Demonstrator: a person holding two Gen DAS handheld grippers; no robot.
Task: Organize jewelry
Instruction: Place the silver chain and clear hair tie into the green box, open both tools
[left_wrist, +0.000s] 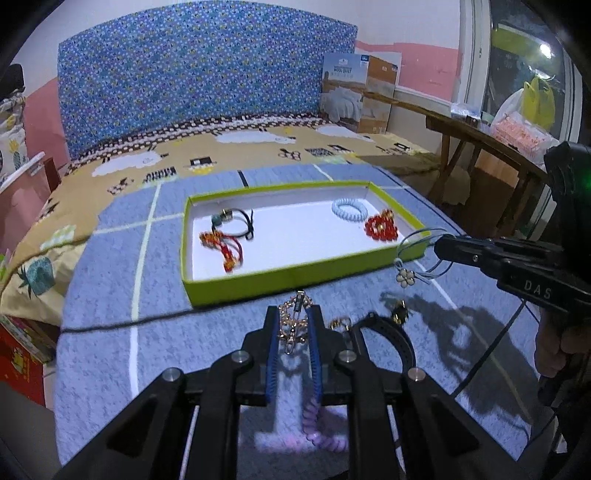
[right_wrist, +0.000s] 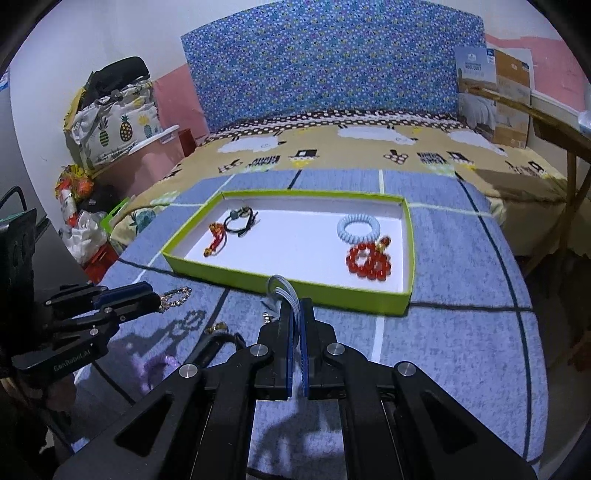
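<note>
Jewelry is split up right now: the green tray (left_wrist: 295, 284) on the blue blanket (left_wrist: 110, 350) over the bed holds a white coil band (left_wrist: 348, 210) and red bead bracelet (left_wrist: 380, 228) toward its right end, and a black cord bracelet (left_wrist: 242, 221) plus a red knotted one (left_wrist: 225, 247) toward its left. Left tool (left_wrist: 293, 325) is clamped on a gold chain bracelet (left_wrist: 293, 321), held just short of the tray's near wall. Right tool (right_wrist: 294, 310) is pinched shut on a light blue cord bracelet (right_wrist: 282, 288) with a flower charm (left_wrist: 405, 277), by the tray's near right corner. A purple coil band (left_wrist: 325, 432) and black strap (left_wrist: 391, 336) lie on the blanket near the front edge.

Matt cardboard tray (left_wrist: 295, 286), fuzzy cloth mat (left_wrist: 110, 332), shiny metal chain (left_wrist: 295, 321), glossy red beads (left_wrist: 380, 229)
</note>
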